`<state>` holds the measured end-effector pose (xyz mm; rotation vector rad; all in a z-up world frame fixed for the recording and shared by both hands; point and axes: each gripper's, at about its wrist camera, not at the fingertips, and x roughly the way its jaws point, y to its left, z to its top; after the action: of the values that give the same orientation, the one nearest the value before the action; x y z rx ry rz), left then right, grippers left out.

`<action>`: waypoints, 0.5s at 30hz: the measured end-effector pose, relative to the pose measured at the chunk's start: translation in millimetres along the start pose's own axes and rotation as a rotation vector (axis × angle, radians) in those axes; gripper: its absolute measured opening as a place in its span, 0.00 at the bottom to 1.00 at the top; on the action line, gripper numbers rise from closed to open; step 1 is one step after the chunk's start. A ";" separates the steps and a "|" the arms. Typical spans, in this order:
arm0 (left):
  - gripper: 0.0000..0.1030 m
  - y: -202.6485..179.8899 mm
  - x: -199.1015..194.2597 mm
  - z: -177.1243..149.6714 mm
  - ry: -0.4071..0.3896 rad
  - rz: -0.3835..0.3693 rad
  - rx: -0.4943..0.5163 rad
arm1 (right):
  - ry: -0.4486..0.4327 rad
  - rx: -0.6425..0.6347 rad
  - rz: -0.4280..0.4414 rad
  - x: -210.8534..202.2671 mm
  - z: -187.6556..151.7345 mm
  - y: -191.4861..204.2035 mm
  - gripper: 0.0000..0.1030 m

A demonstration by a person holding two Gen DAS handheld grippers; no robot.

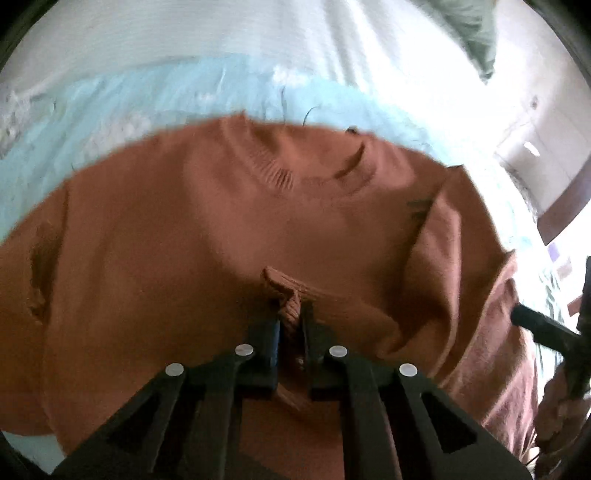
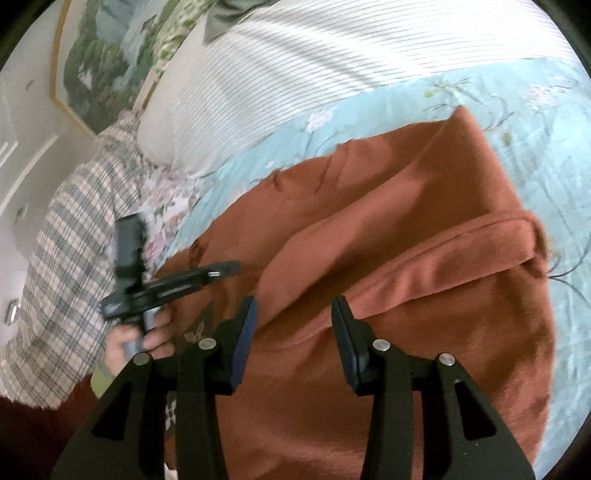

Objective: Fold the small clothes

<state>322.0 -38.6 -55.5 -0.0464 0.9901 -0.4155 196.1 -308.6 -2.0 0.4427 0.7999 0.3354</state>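
A rust-orange sweater (image 1: 207, 206) lies on a light blue floral bedspread (image 1: 110, 99), neck toward the far side. My left gripper (image 1: 291, 314) is shut on a ribbed edge of the sweater and holds it bunched above the body. In the right wrist view the sweater (image 2: 424, 229) lies with a sleeve (image 2: 461, 251) folded across it. My right gripper (image 2: 293, 314) is open and empty just above the sweater. The left gripper (image 2: 221, 269) shows at the left of that view, held by a hand. The right gripper's black frame (image 1: 546, 328) shows at the right edge of the left wrist view.
A white striped blanket (image 2: 295, 66) lies beyond the bedspread (image 2: 535, 129). A plaid cloth (image 2: 74, 229) lies at the left, with a framed landscape picture (image 2: 99, 55) on the wall behind. A green cloth (image 1: 469, 33) lies at the far right.
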 end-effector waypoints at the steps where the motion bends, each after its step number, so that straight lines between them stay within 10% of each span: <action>1: 0.07 -1.6 -11.1 -0.1 -0.041 0.019 0.006 | -0.017 0.010 -0.014 -5.1 2.2 -3.7 0.42; 5: 0.06 41.9 -58.2 7.4 -0.219 0.150 -0.137 | -0.067 0.036 -0.108 -23.9 14.0 -20.3 0.42; 15: 0.06 97.8 -49.2 -3.9 -0.195 0.193 -0.271 | -0.051 0.073 -0.297 -3.2 63.7 -72.4 0.42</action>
<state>326.6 69.8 -40.1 -0.2302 0.8433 -0.0948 250.5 -388.2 2.9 0.3925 0.8168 0.0183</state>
